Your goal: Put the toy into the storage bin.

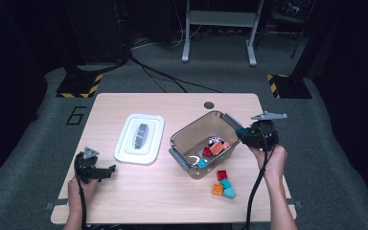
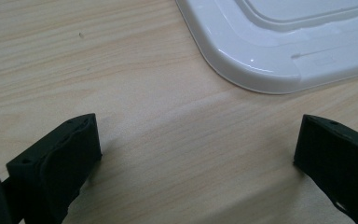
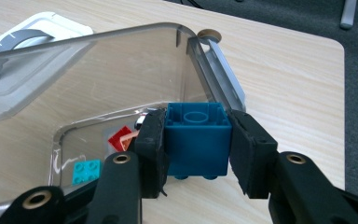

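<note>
Fingers [image 3: 156, 154] of the right gripper [image 3: 196, 154] are seen pinched on a dark teal toy brick [image 3: 196, 142], which is held at the near rim of the container. On the worktop [image 1: 172, 196] a clear plastic container [image 1: 191, 132] is found tilted, with several bricks inside; a white lid [image 1: 139, 139] lies flat to its left. Four loose bricks [image 1: 224, 184] are noted just beside the container. The left gripper [image 2: 198, 154] is rested near the lid, fingers spread, nothing between them. The loading step is judged in hand; next, the brick must be carried over the opening and released.
</note>
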Demonstrator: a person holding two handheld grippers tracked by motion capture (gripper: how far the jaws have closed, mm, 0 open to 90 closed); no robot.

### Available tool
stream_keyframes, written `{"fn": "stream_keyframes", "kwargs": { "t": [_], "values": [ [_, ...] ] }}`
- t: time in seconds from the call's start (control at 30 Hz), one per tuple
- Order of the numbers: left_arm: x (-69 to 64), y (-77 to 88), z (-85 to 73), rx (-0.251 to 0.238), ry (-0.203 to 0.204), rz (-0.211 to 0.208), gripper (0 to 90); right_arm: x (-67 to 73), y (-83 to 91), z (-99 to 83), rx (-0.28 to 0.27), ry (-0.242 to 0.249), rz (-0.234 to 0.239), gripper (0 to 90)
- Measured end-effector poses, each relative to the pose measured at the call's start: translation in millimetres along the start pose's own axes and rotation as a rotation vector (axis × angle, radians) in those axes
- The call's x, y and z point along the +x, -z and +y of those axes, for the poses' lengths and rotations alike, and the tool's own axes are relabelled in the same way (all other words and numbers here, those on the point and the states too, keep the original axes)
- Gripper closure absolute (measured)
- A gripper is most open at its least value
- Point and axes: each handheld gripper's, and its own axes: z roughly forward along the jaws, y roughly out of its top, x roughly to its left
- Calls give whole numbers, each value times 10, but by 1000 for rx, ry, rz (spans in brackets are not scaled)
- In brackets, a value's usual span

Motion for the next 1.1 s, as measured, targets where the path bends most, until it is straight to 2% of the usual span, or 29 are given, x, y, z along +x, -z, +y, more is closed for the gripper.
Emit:
{"fn": "stream_keyframes", "kwargs": {
  "t": [0.13, 0.27, 0.33, 0.63, 0.83, 1.0, 1.1],
  "values": [
    [0, 0, 0, 0, 0, 0, 2, 41, -83, 96, 12, 15, 9, 588],
    [0, 0, 0, 0, 0, 0, 3, 76, -188, 158, 29, 3, 15, 588],
    [0, 0, 0, 0, 0, 0, 3, 80, -255, 168, 41, 15, 3, 588],
    [0, 0, 0, 0, 0, 0, 3, 61, -461, 118, 87, 10, -14, 586],
    [0, 0, 0, 0, 0, 0, 3, 86, -492, 84, 118, 29, -46, 567],
    [0, 0, 0, 0, 0, 0, 3, 82, -467, 64, 114, 25, -45, 544],
    [0, 0, 0, 0, 0, 0, 3, 73, -417, 47, 99, 17, -37, 486]
  ]
}}
